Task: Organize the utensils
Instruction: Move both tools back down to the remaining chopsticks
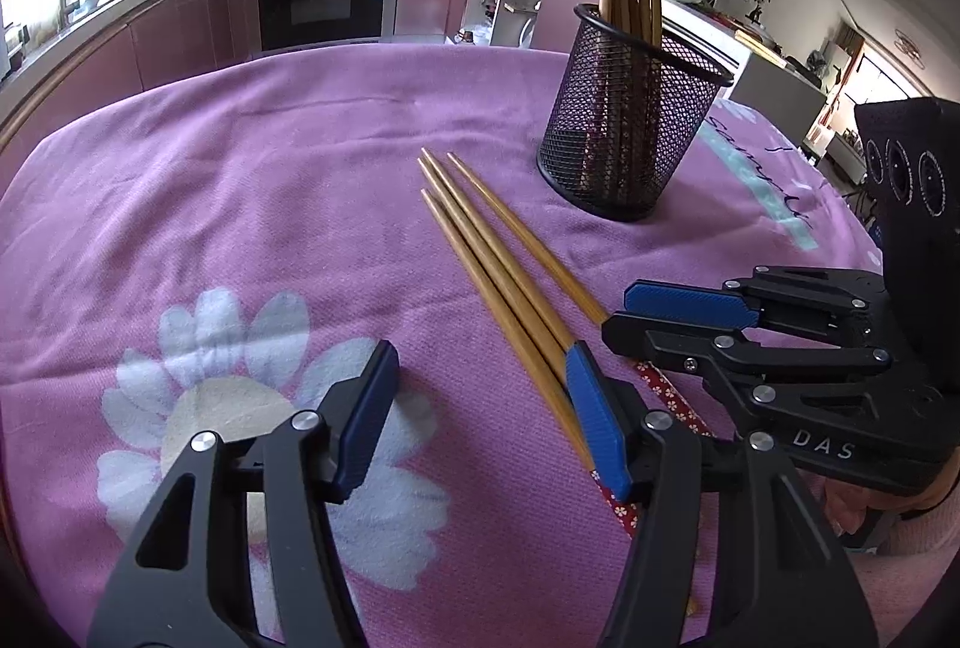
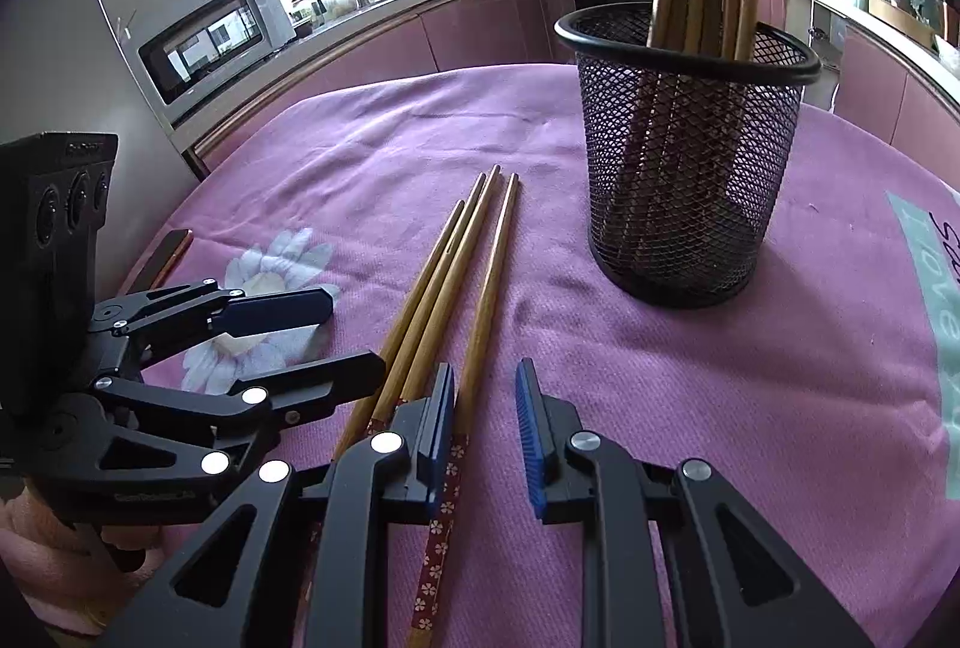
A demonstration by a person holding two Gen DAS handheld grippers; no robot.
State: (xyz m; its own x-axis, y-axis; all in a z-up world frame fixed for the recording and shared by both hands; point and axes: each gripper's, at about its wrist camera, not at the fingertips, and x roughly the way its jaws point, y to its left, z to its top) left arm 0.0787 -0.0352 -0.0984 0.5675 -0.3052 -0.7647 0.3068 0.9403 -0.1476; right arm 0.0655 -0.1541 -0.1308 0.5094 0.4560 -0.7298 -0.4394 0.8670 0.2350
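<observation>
Both your grippers are released, gripping nothing. Your left gripper [image 1: 483, 411] has its jaws spread wide, its right pad touching the loose chopsticks [image 1: 492, 264]. Your right gripper [image 2: 485, 438] straddles the outermost chopstick's patterned end. The chopsticks lie flat on the purple cloth [image 1: 240, 180], just beside the mesh holder [image 1: 630, 120], which holds more chopsticks upright.

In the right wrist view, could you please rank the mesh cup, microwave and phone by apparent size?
1. Mesh cup
2. Microwave, though it stands farther back
3. Phone, only partly visible
</observation>
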